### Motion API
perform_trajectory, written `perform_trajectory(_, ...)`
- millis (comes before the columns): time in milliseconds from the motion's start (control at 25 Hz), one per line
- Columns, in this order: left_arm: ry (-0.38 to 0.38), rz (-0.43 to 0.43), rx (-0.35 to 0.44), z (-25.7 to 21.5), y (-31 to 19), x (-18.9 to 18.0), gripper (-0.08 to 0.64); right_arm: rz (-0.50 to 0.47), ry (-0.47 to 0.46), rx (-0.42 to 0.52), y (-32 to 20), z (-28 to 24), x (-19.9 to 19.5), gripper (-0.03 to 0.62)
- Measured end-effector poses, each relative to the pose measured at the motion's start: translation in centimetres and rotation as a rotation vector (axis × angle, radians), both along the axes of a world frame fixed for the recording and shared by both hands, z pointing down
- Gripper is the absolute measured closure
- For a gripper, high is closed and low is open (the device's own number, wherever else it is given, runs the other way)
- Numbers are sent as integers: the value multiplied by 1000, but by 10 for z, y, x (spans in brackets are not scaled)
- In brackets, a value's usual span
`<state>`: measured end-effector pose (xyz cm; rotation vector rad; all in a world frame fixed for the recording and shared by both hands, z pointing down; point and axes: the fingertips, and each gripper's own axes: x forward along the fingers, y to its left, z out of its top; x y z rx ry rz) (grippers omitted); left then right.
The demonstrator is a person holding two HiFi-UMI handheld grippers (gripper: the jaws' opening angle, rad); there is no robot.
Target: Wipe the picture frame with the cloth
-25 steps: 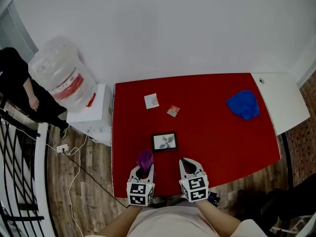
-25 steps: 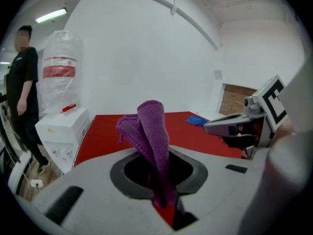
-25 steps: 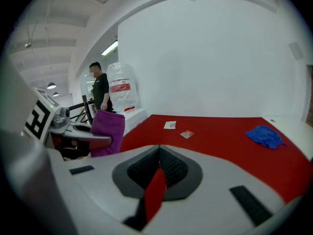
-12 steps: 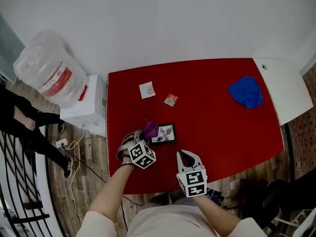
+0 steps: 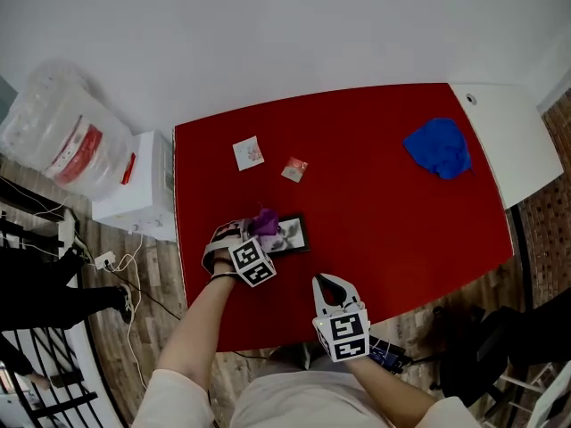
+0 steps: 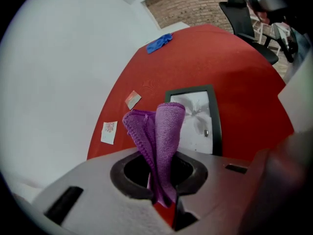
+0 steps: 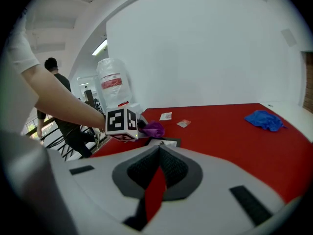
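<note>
A small black picture frame lies on the red table, left of centre near the front. My left gripper is shut on a folded purple cloth, which sits over the frame's left end. In the left gripper view the cloth sticks up from the jaws, with the frame just beyond it. Whether the cloth touches the glass is unclear. My right gripper hangs shut and holds nothing at the table's front edge. From the right gripper view, the frame and cloth lie ahead.
A crumpled blue cloth lies at the far right of the table. Two small cards lie behind the frame. A water bottle and white cabinet stand left of the table. A white surface adjoins the right side.
My left gripper carried the purple cloth from the table's front edge forward onto the frame's left end. The right gripper stayed near the front edge. The head camera shifted.
</note>
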<state>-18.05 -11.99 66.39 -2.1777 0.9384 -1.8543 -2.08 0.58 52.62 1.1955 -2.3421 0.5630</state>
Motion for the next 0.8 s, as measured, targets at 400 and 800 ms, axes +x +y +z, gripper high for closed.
perform_trajectory(400,4,39,-42,14,22,9,499,-5,6,4,-14,6,-1,588)
perform_trajectory(800,27,135,-141,7,105,28,499,-27,-5,-4,-10,12,-9,588)
